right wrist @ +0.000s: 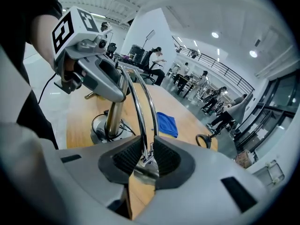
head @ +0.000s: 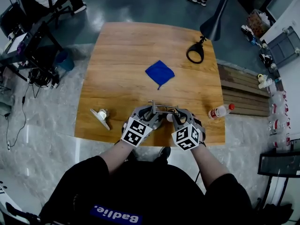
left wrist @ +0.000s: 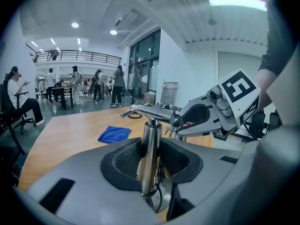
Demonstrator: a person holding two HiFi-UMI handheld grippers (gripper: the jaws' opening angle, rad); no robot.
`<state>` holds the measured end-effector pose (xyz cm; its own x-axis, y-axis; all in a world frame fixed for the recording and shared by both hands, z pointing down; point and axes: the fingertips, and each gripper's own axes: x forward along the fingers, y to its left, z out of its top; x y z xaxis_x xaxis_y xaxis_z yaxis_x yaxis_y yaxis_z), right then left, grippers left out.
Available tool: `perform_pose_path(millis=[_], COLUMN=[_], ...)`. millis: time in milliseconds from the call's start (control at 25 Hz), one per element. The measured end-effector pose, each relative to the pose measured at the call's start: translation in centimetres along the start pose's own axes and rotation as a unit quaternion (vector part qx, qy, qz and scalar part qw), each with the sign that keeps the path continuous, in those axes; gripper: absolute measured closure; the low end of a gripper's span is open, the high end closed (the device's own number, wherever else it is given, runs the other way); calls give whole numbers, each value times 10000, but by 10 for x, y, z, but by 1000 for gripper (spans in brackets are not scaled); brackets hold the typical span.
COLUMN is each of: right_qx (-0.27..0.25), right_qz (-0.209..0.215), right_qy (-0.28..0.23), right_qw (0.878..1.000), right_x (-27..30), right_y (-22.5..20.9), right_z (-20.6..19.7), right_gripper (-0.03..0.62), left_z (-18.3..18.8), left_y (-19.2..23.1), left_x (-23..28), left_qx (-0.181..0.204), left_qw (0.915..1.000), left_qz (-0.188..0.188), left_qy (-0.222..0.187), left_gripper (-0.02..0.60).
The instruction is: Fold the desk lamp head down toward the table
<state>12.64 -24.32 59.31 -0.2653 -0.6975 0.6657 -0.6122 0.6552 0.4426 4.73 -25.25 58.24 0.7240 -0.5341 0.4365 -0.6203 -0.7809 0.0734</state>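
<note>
At the near edge of the table (head: 117,46), the desk lamp (head: 161,109) is standing between both grippers. The left gripper (left wrist: 151,159) is clamping its upright chrome post (left wrist: 152,132), pads pressing on either side. The right gripper (right wrist: 145,159) is pinching the twin thin rods (right wrist: 139,104) where they are curving down toward the head end.

To fold well, I judge the left should be bracing the post over the base (right wrist: 100,128) while the right is swinging the rods down in one smooth arc, without twisting, since they look slender.

A bottle (head: 220,111) at the right and a small silver piece (head: 101,116) at the left are lying apart from the lamp — neither is blocking. Farther out, a blue cloth (head: 159,72) is lying mid-table, and a black ring (head: 195,53) near the far edge.
</note>
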Motion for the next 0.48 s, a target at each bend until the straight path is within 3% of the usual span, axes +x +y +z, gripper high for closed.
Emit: perform_pose_path(millis=[240,480], right_qx=[167,319], right_qz=[36,-24], right_qy=[-70,-147], right_qw=[9998,9994], right_x=[5,6], right_y=[6,5], right_z=[0,-1], right_gripper=[517,517], left_z=[1,-2], left_y=[3,2], left_x=[1,1], left_qx=[16,-33], left_qw=[9998,10000], left_qz=[51,17], left_qy=[-166,-31], left_gripper=[453,453])
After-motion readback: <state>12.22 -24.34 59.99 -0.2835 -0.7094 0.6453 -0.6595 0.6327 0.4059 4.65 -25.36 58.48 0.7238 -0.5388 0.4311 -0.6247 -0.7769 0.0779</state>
